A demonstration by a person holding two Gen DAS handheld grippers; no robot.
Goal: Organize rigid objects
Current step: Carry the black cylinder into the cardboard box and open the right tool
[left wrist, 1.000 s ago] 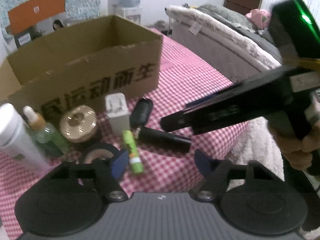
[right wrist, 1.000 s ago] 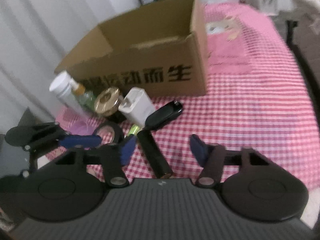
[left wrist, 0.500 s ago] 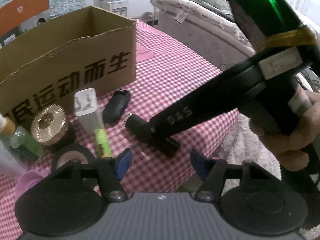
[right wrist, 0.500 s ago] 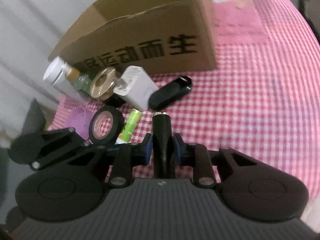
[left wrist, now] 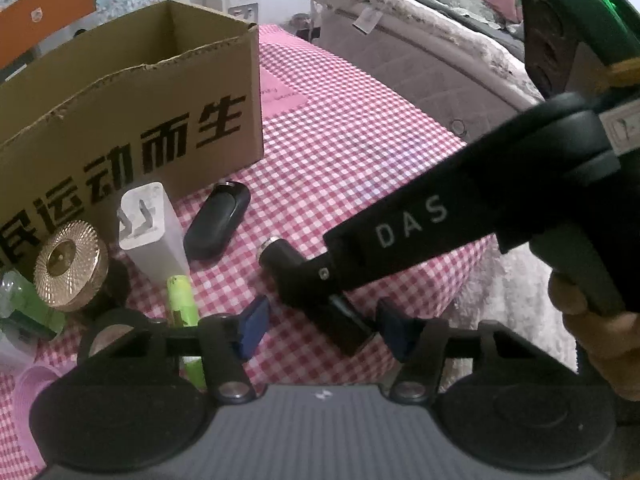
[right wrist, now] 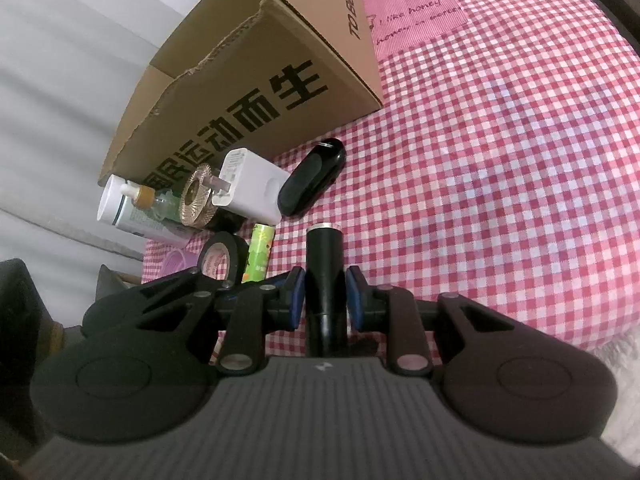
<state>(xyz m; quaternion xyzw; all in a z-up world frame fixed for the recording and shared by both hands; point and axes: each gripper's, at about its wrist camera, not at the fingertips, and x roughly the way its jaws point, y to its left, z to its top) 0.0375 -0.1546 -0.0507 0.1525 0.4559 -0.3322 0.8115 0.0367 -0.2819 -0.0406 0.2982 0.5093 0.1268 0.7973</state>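
Barely started: the cardboard box [left wrist: 132,128] looked empty as far as its inside showed, and everything sat outside it on the checked tablecloth [right wrist: 500,160]. Along the box's front wall you had the white charger [right wrist: 248,188], black oval fob [right wrist: 312,178], gold-lidded jar [right wrist: 196,196], dropper bottle [right wrist: 154,204] and white tube [right wrist: 120,210]. The green stick [right wrist: 260,256] and tape roll [right wrist: 222,254] lay nearer the table's near edge.

Your right gripper [right wrist: 325,298] was pinched tight on the black cylinder [right wrist: 324,256], pads on both its sides, near the table's near edge. Cannot tell if it had left the cloth.

Your left gripper [left wrist: 322,330] was half spread and had just been closing, with nothing pinched; the cylinder's end lay between its blue pads [left wrist: 252,328], untouched.
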